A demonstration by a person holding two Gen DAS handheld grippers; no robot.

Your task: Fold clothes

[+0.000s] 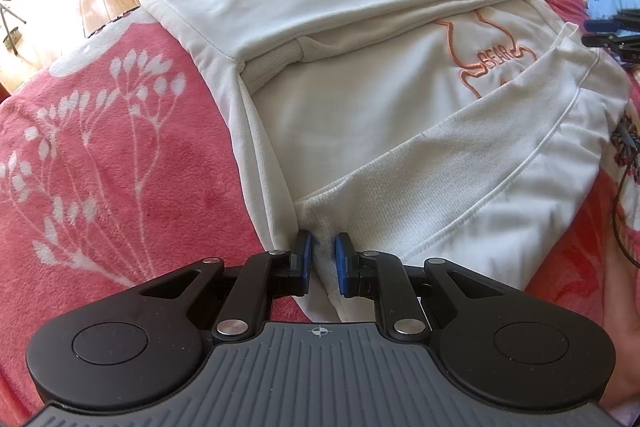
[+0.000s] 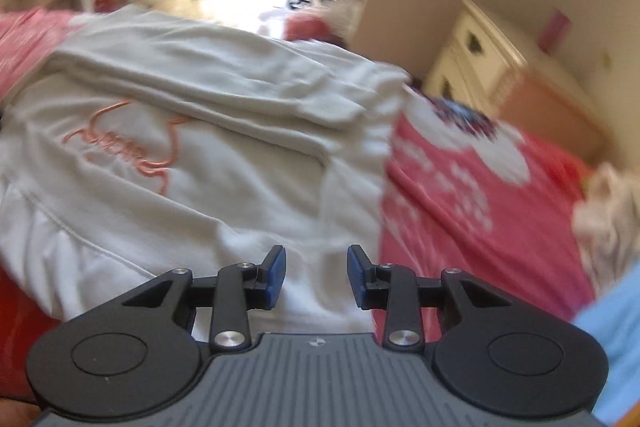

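Left gripper [image 1: 321, 259] clamps the sweatshirt [image 1: 360, 115] cuff—right gripper [image 2: 316, 277] released, nightstand [image 2: 480, 67] beyond.

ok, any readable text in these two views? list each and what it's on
"BEAR": orange stitched letters inside the orange outline on the white sweatshirt, left wrist view.
Same stitching in the right wrist view: too blurred to read.
Dark print on the pink blanket: a pattern, no letters that can be made out.
Nothing else readable.
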